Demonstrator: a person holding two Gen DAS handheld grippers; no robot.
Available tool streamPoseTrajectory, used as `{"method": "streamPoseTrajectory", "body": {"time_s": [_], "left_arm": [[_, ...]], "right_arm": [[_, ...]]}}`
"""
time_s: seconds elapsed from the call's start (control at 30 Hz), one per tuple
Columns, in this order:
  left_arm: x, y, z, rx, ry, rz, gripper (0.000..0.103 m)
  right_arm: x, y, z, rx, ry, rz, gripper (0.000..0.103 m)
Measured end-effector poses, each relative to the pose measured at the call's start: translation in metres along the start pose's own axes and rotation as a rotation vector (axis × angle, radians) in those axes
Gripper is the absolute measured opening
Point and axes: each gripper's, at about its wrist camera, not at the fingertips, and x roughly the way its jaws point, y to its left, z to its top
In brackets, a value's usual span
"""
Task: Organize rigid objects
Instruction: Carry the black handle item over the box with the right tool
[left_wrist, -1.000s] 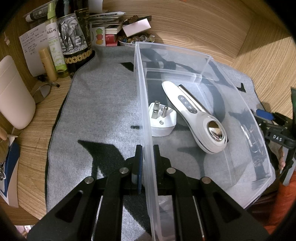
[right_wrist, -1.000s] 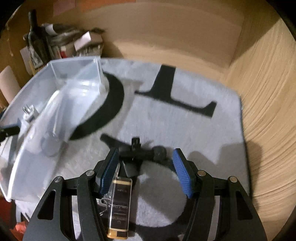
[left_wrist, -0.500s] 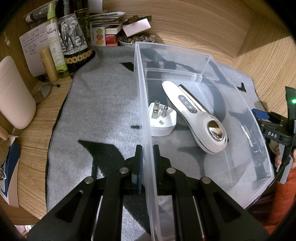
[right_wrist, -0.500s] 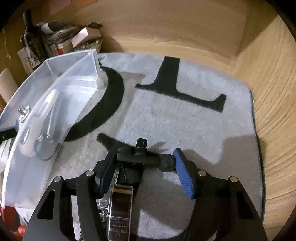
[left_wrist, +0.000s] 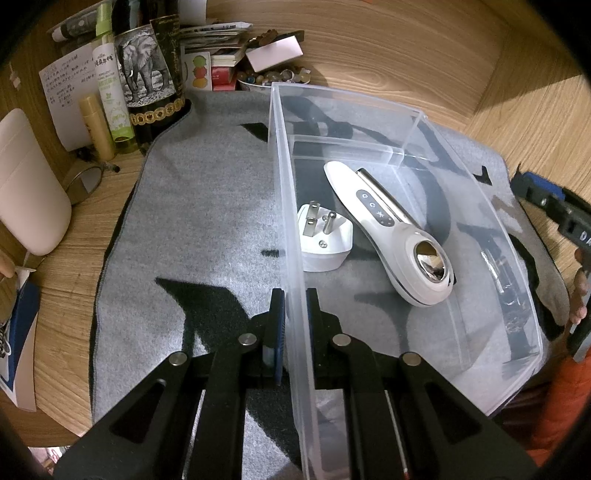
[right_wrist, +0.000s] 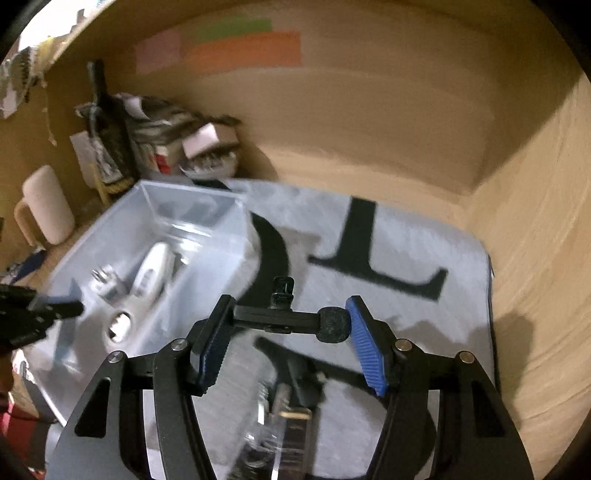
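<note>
A stiff, light black clamp mount (right_wrist: 291, 320) is held across its bar by the half-wide right tongs (right_wrist: 291, 343), while the thin, slippery wall of the clear plastic bin (left_wrist: 291, 221), holding a plug adapter (left_wrist: 323, 240) and handheld device (left_wrist: 391, 236) on the desk, is pinched by the left tongs (left_wrist: 293, 306).

- Left gripper (left_wrist: 293, 308): fingers pinched tight on the clear bin's (left_wrist: 413, 122) near wall, angled steeply down.
- Right gripper (right_wrist: 291, 341): fingers about half apart, clamped across a black bar-shaped object (right_wrist: 286, 319), angled downward, view blurred.
</note>
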Motion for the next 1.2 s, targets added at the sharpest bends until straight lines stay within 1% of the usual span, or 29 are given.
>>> {"method": "streamPoseTrajectory", "body": {"time_s": [0.27,0.57,0.87,1.03,1.2], "left_arm": [[0.0,0.002,-0.002,0.0,-0.004,-0.006,0.009],[0.0,0.002,-0.002,0.001,-0.004,-0.005,0.009],[0.0,0.002,-0.002,0.001,-0.004,-0.004,0.009],[0.0,0.002,-0.002,0.001,-0.004,-0.005,0.009],[0.0,0.002,-0.002,0.001,-0.004,-0.004,0.009]], "right_arm": [[-0.007,0.04,0.023,-0.085,-0.051,0.062,0.058],[-0.002,0.086,0.031,-0.185,-0.06,0.134,0.058],[0.016,0.12,0.028,-0.271,-0.005,0.189,0.058],[0.028,0.133,0.022,-0.304,0.051,0.2,0.058],[0.03,0.142,0.018,-0.329,0.071,0.208,0.058]]}}
